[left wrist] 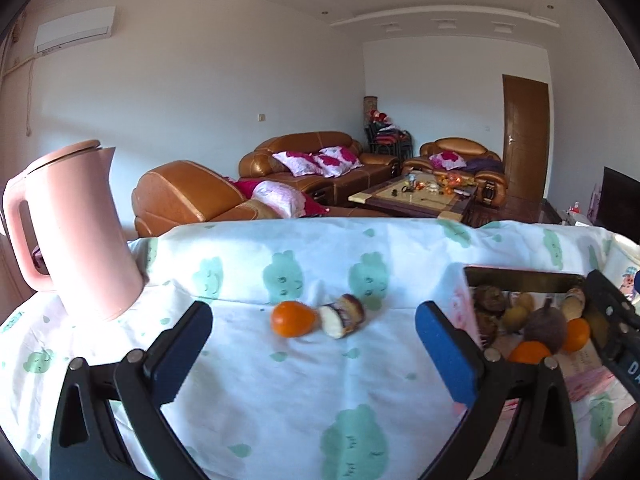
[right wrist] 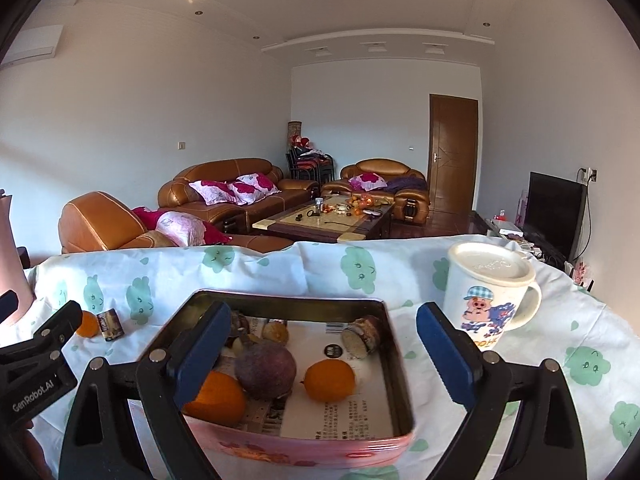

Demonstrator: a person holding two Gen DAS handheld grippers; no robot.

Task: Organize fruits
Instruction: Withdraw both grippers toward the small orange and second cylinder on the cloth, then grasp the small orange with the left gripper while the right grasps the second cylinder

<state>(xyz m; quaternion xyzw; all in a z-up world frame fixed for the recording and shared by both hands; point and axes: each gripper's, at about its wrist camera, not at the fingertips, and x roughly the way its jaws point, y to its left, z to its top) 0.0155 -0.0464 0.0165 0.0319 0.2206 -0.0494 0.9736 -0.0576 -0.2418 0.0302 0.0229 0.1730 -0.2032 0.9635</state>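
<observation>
- Left wrist view: the left gripper (left wrist: 314, 344) is released, with nothing between its blue pads. Two fruits remain loose on the bench (left wrist: 280, 400): an orange (left wrist: 294, 318) and, touching its right side, a cut brown-skinned piece (left wrist: 344, 316). Both lie straight ahead of this gripper and well left of the pink tin (left wrist: 466, 308). The cut piece's long axis runs slantwise, its pale cut face turned toward the orange. The pink kettle (left wrist: 76, 232) stands far left of the tin.
- Right wrist view: the right gripper (right wrist: 320, 350) hangs over the tin (right wrist: 304, 450), spread wide and holding nothing. An orange (right wrist: 329, 380) and a purple fruit (right wrist: 265, 368) lie in the tin. The loose orange (right wrist: 89, 325) lies well left of the tin, so I judge the left gripper nearer to it.
</observation>
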